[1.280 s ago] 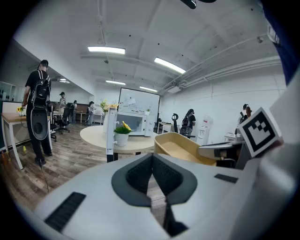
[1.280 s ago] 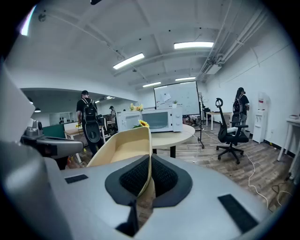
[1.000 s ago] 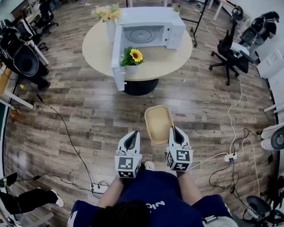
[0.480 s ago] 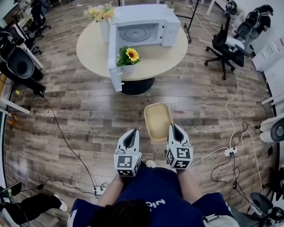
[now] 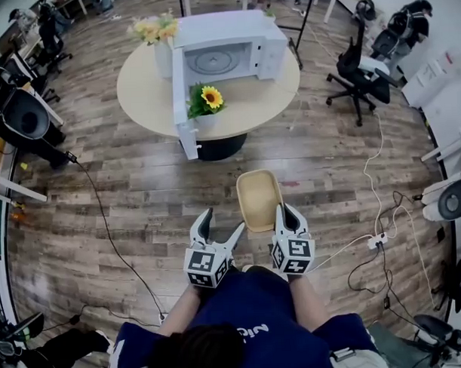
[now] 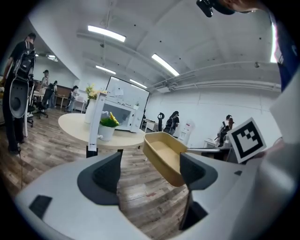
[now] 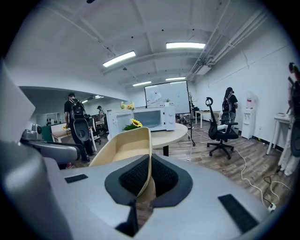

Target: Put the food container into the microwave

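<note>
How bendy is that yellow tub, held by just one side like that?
Probably quite stiff: the tub shows no sag, though the right gripper pinches only one wall. Likely light too, since it looks empty. Held off-centre like this, it might twist or tip if bumped.

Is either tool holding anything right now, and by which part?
The right tool is shut on the food container, pinching its thin side wall at the rim. The left tool is open, with nothing between its jaws.

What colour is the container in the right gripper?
Pale tan; the oblong food container shows best in the head view.
</note>
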A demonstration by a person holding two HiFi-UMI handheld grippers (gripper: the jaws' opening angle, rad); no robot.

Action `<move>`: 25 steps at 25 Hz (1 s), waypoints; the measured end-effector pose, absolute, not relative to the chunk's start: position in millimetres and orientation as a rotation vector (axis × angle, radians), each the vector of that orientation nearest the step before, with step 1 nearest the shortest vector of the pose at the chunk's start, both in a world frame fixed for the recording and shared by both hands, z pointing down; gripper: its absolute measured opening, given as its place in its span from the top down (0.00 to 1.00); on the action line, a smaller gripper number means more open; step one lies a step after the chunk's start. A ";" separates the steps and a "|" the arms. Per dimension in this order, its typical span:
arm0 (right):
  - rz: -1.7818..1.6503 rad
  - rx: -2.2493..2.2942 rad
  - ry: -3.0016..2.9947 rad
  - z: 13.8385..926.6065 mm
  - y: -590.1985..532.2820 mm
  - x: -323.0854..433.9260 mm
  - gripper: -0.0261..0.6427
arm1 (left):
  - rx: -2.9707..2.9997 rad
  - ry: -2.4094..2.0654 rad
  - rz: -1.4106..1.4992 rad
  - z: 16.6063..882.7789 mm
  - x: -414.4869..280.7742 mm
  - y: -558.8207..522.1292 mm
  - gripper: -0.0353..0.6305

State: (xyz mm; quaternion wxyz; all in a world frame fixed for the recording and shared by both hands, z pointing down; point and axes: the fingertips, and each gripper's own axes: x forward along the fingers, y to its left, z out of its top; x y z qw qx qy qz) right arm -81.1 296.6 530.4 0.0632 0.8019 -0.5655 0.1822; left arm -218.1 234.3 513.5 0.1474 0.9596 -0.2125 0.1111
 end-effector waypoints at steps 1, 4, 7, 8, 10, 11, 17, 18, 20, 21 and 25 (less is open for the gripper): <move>0.548 2.421 -1.701 531.3 295.9 -81.5 0.93 | 2.776 -0.607 0.331 513.5 -217.4 233.1 0.37; 0.557 2.432 -1.691 533.5 295.5 -79.8 0.93 | 2.801 -0.590 0.341 513.1 -212.6 229.6 0.36; 0.587 2.435 -1.686 538.2 296.5 -81.1 0.93 | 2.803 -0.582 0.335 512.5 -212.5 228.1 0.36; 0.594 2.433 -1.686 539.3 295.6 -81.0 0.93 | 2.800 -0.586 0.338 513.2 -212.4 226.4 0.35; 0.606 2.431 -1.688 541.3 292.2 -78.7 0.93 | 2.790 -0.594 0.351 515.9 -210.7 222.5 0.35; 0.615 2.429 -1.691 542.8 290.3 -77.4 0.93 | 2.786 -0.597 0.360 517.7 -209.7 221.0 0.35; 0.677 2.385 -1.727 562.0 270.5 -59.2 0.93 | 2.768 -0.675 0.434 534.9 -196.5 204.3 0.35; 0.681 2.373 -1.738 564.7 263.9 -53.2 0.93 | 2.767 -0.696 0.436 536.3 -191.4 198.4 0.35; 0.687 2.348 -1.759 568.2 249.3 -38.1 0.93 | 2.757 -0.731 0.423 536.6 -178.6 186.5 0.35; 0.685 2.336 -1.771 568.4 240.6 -29.6 0.93 | 2.749 -0.748 0.416 536.3 -171.9 179.8 0.35; 0.648 2.281 -1.836 561.5 197.3 11.4 0.93 | 2.711 -0.836 0.404 533.8 -138.5 146.5 0.35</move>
